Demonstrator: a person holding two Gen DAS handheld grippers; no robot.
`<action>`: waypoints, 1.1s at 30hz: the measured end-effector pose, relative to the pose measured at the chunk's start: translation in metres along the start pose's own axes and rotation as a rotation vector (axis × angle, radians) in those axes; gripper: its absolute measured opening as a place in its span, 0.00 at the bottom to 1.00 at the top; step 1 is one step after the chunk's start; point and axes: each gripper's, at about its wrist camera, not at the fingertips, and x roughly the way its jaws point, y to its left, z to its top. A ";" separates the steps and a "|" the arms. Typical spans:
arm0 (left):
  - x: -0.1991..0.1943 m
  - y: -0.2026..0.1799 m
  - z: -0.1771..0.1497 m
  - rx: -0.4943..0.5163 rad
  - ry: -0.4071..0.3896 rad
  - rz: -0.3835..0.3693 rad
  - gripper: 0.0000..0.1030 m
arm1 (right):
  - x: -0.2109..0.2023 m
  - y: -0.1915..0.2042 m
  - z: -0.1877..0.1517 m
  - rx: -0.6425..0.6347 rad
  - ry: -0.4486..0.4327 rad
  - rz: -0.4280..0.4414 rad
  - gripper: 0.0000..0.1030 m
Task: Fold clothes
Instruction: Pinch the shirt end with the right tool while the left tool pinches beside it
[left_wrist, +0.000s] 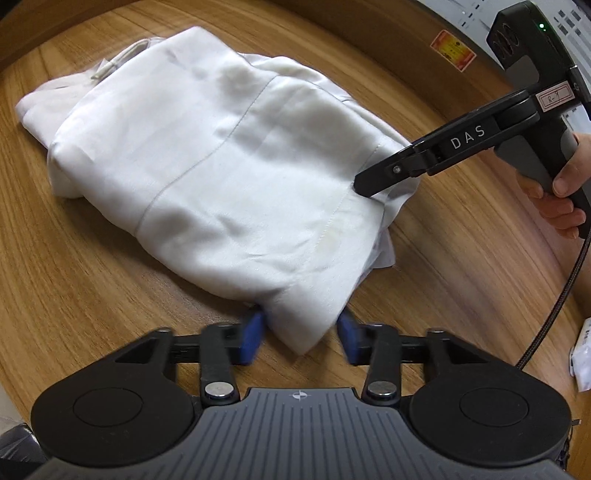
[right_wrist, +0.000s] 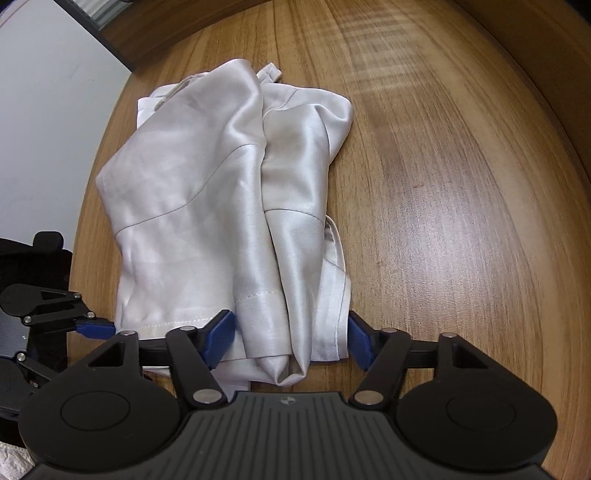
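Observation:
A white satin garment (left_wrist: 221, 166) lies folded in a thick bundle on the round wooden table (left_wrist: 443, 277). Its near corner sits between the blue pads of my left gripper (left_wrist: 300, 338), which flank the cloth with a gap still showing; the jaws are open. My right gripper (right_wrist: 291, 341) straddles the bunched near end of the garment (right_wrist: 192, 206), pads apart on both sides of the folds, open. In the left wrist view the right gripper (left_wrist: 364, 186) reaches in from the right and its tips rest on the cloth's edge. The left gripper's blue pad (right_wrist: 96, 328) shows at the garment's left corner.
A person's hand (left_wrist: 554, 199) holds the right gripper's handle, with a braided cable (left_wrist: 554, 295) trailing down. A white packet (left_wrist: 583, 354) lies at the table's right edge. A black chair (right_wrist: 33, 258) stands beyond the table edge (right_wrist: 88, 206). Bare wood (right_wrist: 443, 184) spreads to the right.

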 end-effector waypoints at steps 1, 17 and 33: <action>0.000 0.000 -0.001 0.002 -0.005 0.003 0.26 | -0.001 0.000 0.000 0.002 -0.002 0.006 0.57; -0.058 0.015 0.012 0.053 -0.008 -0.087 0.15 | -0.027 0.027 -0.034 0.151 -0.019 0.116 0.15; -0.103 0.042 0.021 -0.079 -0.055 -0.150 0.15 | -0.070 0.072 -0.026 0.287 -0.102 0.075 0.14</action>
